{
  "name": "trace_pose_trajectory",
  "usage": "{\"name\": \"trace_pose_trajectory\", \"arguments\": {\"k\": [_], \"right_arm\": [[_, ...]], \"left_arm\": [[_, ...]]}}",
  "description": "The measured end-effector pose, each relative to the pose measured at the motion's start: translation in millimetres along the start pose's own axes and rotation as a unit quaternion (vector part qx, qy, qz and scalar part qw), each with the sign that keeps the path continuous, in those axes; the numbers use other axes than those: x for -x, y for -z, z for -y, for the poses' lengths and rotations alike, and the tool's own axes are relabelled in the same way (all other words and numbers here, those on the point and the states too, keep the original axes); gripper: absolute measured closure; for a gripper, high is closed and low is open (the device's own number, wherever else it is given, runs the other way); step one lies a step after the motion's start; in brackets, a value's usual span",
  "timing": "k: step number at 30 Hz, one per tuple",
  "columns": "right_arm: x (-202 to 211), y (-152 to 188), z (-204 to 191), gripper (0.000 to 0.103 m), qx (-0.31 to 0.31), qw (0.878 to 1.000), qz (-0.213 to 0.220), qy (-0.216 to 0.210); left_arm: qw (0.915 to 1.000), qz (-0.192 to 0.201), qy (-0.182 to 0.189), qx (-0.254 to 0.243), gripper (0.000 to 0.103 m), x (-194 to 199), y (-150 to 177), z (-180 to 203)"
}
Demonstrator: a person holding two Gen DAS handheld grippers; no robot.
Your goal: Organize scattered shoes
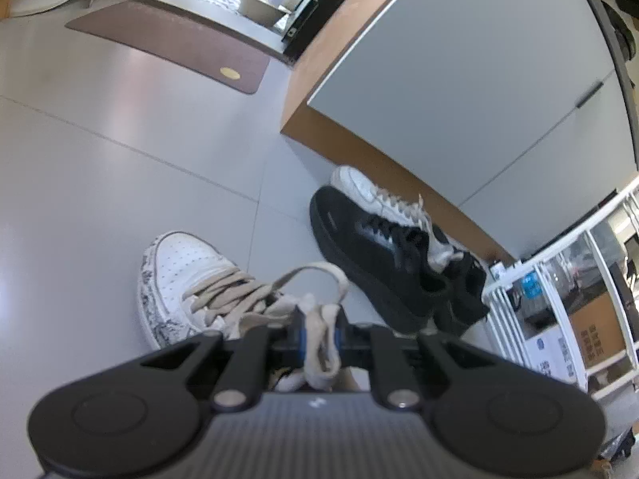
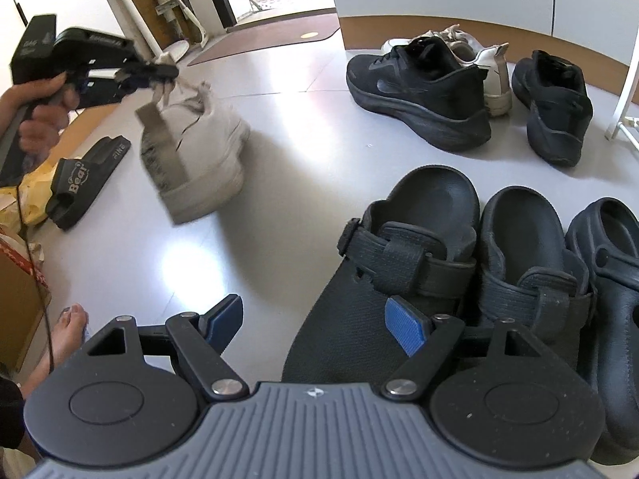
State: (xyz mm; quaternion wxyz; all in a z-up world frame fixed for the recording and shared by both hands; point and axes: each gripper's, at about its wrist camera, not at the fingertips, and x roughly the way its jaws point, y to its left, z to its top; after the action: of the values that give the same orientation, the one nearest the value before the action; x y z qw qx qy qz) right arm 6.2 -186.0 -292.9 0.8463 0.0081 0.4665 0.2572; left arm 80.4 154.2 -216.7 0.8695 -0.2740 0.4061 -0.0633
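Note:
My left gripper (image 1: 321, 333) is shut on the beige tongue and laces of a white sneaker (image 1: 187, 283), toe pointing away. From the right wrist view that white sneaker (image 2: 199, 163) hangs tilted from the left gripper (image 2: 159, 74), heel low near the floor. Its mate, a white sneaker (image 1: 371, 191), lies by the cabinet behind a black sneaker (image 1: 371, 255). Two black sneakers (image 2: 423, 92) (image 2: 555, 107) stand at the back right. My right gripper (image 2: 315, 323) is open above the toe of a black strap sandal (image 2: 383, 279).
A second strap sandal (image 2: 523, 255) and a dark clog (image 2: 611, 279) sit right of the first. A black slide (image 2: 80, 183) lies at the left by a yellow bag (image 2: 32, 195). A bare foot (image 2: 68, 335), a brown mat (image 1: 171, 44), a cabinet (image 1: 459, 80), a white rack (image 1: 559, 287).

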Motion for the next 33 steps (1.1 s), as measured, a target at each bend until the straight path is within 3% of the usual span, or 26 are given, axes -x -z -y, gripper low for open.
{"name": "trace_pose_trajectory", "arguments": {"k": [15, 26, 28, 29, 30, 33], "right_arm": [[5.4, 4.8, -9.5, 0.020, 0.027, 1.000, 0.004, -0.009], [-1.2, 8.9, -18.4, 0.020, 0.038, 0.999, -0.015, -0.030], [-1.9, 10.3, -19.4, 0.020, 0.039, 0.999, -0.018, -0.032], [-2.3, 11.1, -19.9, 0.020, 0.039, 0.998, -0.020, -0.034], [-2.8, 11.9, -20.2, 0.020, 0.040, 0.998, -0.022, -0.034], [-4.2, 13.1, -20.0, 0.020, 0.037, 0.998, -0.027, -0.037]], "left_arm": [[0.9979, -0.062, 0.009, -0.015, 0.091, 26.4, 34.9, 17.0], [0.9905, -0.136, 0.018, 0.000, 0.088, -9.7, 52.4, 10.4], [0.9886, -0.149, 0.024, 0.001, 0.069, -13.4, 56.5, 13.4], [0.9885, -0.150, 0.022, -0.004, 0.051, -13.8, 57.6, 15.0], [0.9889, -0.147, 0.016, -0.014, 0.044, -13.0, 59.3, 18.0], [0.9895, -0.142, 0.007, -0.026, 0.044, -10.6, 61.2, 20.1]]}}
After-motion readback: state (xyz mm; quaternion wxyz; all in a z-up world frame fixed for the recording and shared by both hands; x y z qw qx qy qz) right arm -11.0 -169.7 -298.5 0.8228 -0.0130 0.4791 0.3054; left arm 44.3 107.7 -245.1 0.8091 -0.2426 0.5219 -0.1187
